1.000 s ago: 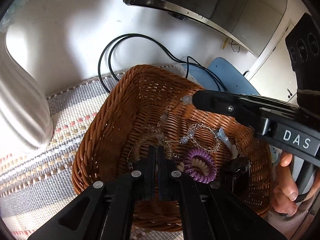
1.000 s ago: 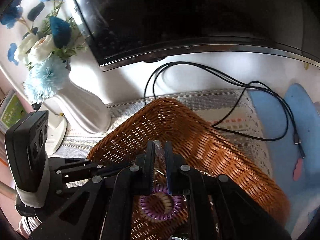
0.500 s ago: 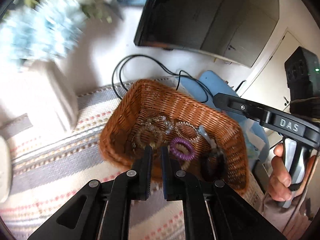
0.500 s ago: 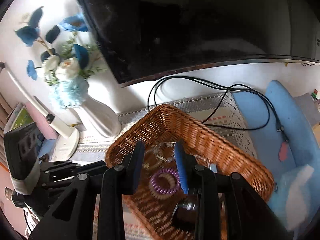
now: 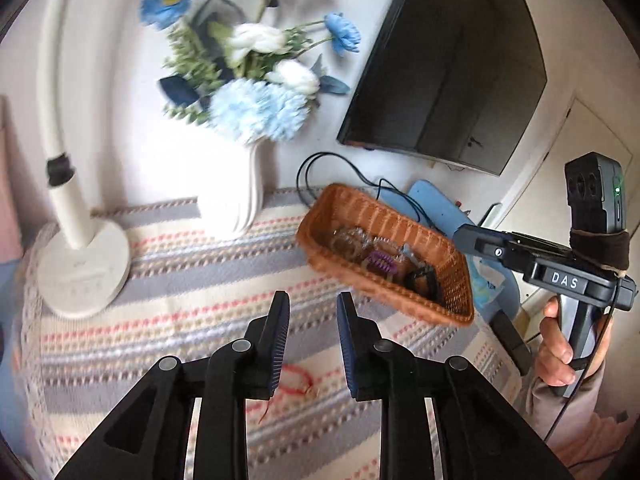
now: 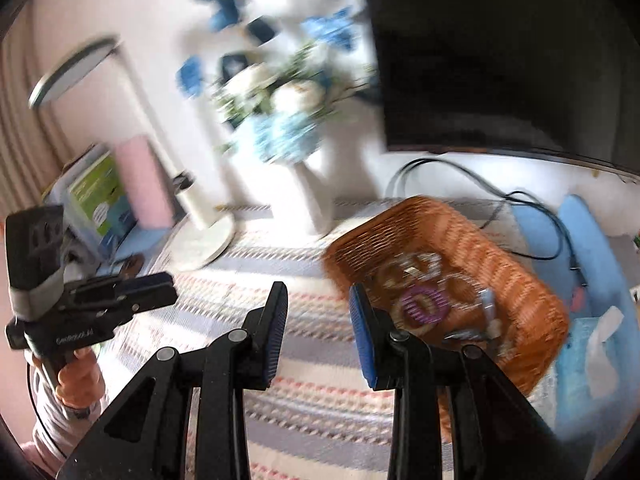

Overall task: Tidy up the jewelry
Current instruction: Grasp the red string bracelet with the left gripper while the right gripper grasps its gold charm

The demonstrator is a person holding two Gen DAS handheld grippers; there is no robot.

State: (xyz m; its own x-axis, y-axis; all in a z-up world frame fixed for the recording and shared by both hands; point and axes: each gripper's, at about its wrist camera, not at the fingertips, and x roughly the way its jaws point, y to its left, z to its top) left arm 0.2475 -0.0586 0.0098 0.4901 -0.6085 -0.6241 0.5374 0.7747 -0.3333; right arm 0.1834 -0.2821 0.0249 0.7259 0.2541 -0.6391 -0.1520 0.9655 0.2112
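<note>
Jewelry (image 5: 372, 254) lay in the wicker basket (image 5: 452, 280) at the right of the striped mat (image 5: 172, 276), heaped in its bottom: a purple coil (image 5: 383, 262), pale beaded strands and a dark piece at the near right end. A second before, both grippers had been down inside the basket with their tongs pressed together; now both had pulled back toward the near side and up, so the whole basket showed and more of the mat. The left gripper (image 5: 313, 312) hung over the bare mat left of the basket, its tongs spreading with nothing between them. The right gripper (image 6: 318, 304) was over the mat at the basket's near left edge, tongs parted and empty. A red thread loop (image 5: 298, 380) lay on the mat under the left gripper.

Far on the mat stood a white vase (image 5: 234, 192) of blue and white flowers, just left of the basket, and a white lamp (image 5: 78, 256) farther left. A dark screen (image 5: 448, 68) stood behind the basket, with a black cable (image 5: 320, 160) looping down the wall beside the basket's far rim. Nothing lay between either gripper and the basket.
</note>
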